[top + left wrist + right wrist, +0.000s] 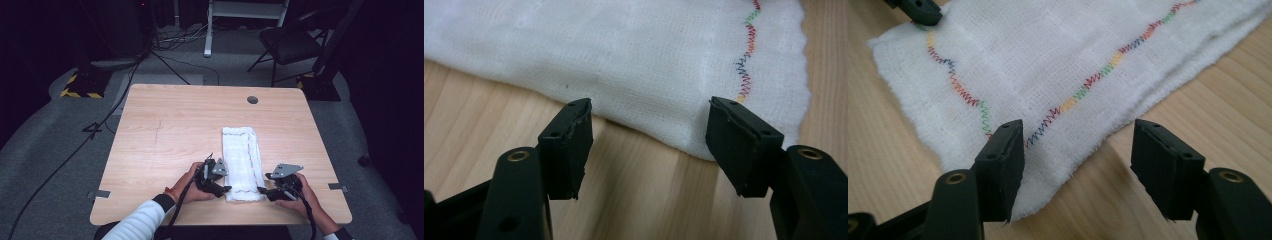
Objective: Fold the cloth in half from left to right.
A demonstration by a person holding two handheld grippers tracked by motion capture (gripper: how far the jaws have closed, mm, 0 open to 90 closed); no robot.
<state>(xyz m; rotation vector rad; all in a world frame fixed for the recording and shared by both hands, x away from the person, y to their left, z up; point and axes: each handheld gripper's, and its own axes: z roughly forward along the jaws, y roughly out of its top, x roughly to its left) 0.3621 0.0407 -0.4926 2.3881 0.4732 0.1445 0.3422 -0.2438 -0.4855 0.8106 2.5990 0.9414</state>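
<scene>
A white cloth (242,160), folded into a long strip with multicolour zigzag stitching (1073,100), lies on the wooden table (170,130), its short end near the front edge. My left gripper (226,189) sits at the strip's near left corner, open, the cloth's edge (664,135) between its jaws and the pads apart from it. My right gripper (263,190) is at the near right corner, also open. In the right gripper view (1078,142) one jaw stands over the cloth, the other over bare wood. The left gripper's tip (918,10) shows at the cloth's far corner.
A round cable hole (252,99) sits near the table's far edge. A black chair (290,42), a white stand (207,30) and cables (115,105) are on the grey floor beyond. Bare wood spreads left of the cloth.
</scene>
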